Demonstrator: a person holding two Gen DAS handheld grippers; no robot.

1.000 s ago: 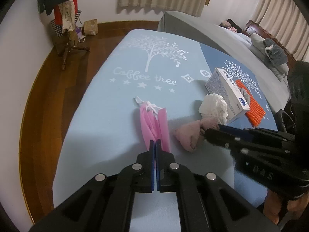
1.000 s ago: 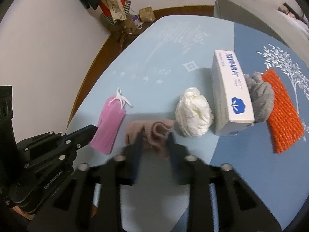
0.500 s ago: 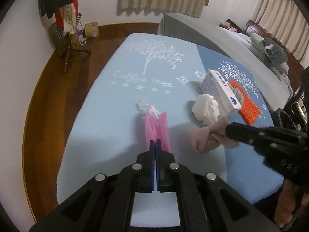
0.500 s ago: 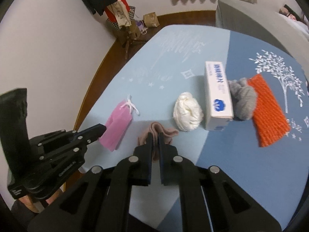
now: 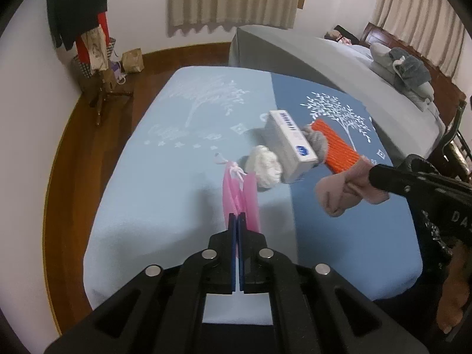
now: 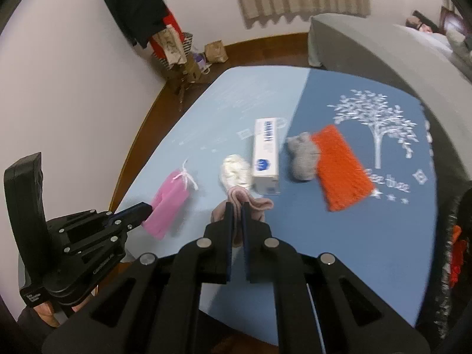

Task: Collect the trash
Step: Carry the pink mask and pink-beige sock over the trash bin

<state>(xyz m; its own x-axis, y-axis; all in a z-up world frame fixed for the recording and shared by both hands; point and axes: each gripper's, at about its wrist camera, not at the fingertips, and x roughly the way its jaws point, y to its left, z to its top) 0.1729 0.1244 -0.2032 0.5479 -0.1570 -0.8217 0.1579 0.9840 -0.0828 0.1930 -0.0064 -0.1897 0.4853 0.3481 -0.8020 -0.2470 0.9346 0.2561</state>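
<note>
Both grippers lifted, pink mask, sock

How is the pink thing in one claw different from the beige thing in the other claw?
The pink pouch is bright pink, flat and long, with a white tie at its far end; the beige cloth is dull pinkish beige, soft and bunched into folds. The pouch hangs from the left gripper, the cloth from the right gripper. Both are pinched at one end by shut jaws and held above the blue table cover.
</note>
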